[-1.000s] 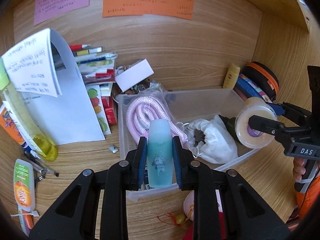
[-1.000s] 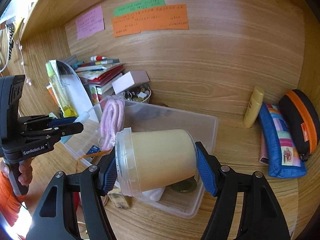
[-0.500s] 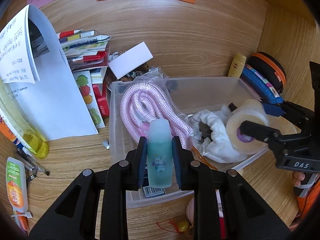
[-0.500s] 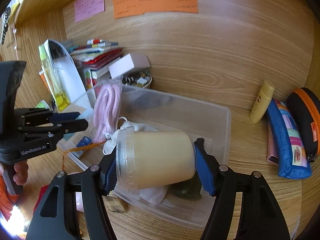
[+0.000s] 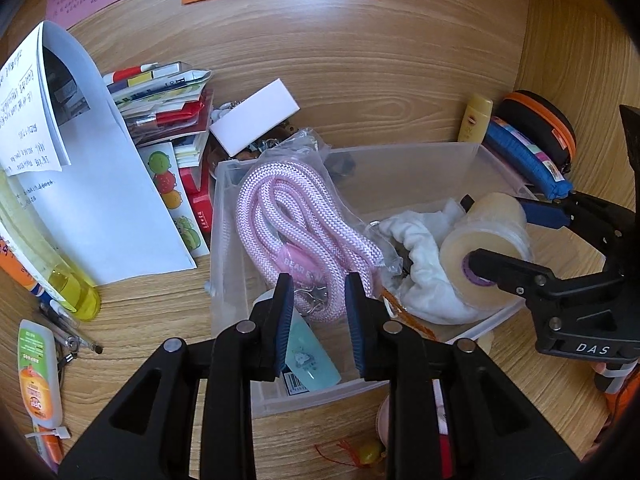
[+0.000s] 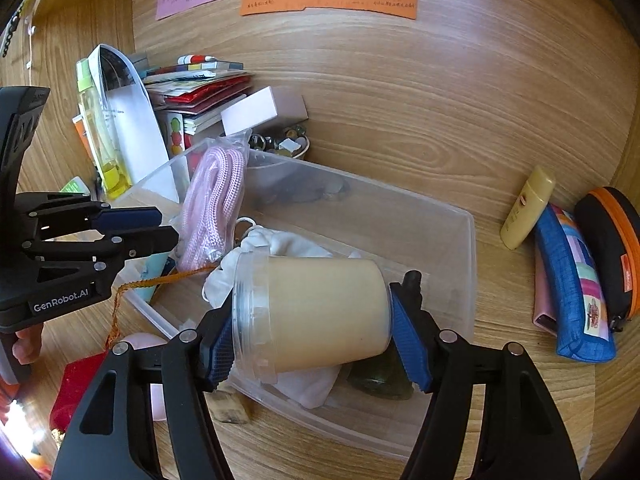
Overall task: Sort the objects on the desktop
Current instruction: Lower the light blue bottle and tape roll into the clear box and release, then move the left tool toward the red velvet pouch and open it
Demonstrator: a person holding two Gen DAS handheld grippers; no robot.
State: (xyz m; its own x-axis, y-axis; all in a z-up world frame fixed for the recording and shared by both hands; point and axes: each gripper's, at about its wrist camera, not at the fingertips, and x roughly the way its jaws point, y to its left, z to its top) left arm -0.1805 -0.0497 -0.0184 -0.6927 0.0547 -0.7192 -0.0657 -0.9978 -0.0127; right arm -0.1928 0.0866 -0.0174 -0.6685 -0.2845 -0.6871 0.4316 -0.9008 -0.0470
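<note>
A clear plastic bin (image 5: 400, 152) (image 6: 468, 236) sits on the wooden desk. It holds a bagged pink rope (image 5: 296, 220) (image 6: 216, 196), a white cloth pouch (image 5: 424, 280) (image 6: 280, 244) and a teal bottle (image 5: 310, 356) lying in its near corner. My left gripper (image 5: 318, 312) (image 6: 168, 226) is open above the bottle, not touching it. My right gripper (image 6: 312, 328) (image 5: 504, 240) is shut on a cream plastic jar (image 6: 316, 316) (image 5: 484, 252), held sideways over the cloth pouch inside the bin.
Left of the bin stand folded papers (image 5: 80, 184), stacked booklets (image 5: 164, 108), a yellow spray bottle (image 5: 60, 280), an orange tube (image 5: 38, 376) and pens. A white box (image 5: 256, 116) lies behind the bin. A yellow tube (image 6: 528, 208), a blue pouch (image 6: 572, 288) and a black-orange case (image 6: 612, 248) lie right.
My left gripper has opened and let go of the teal bottle, which now lies in the bin's near corner. My right gripper has lowered the jar further into the bin.
</note>
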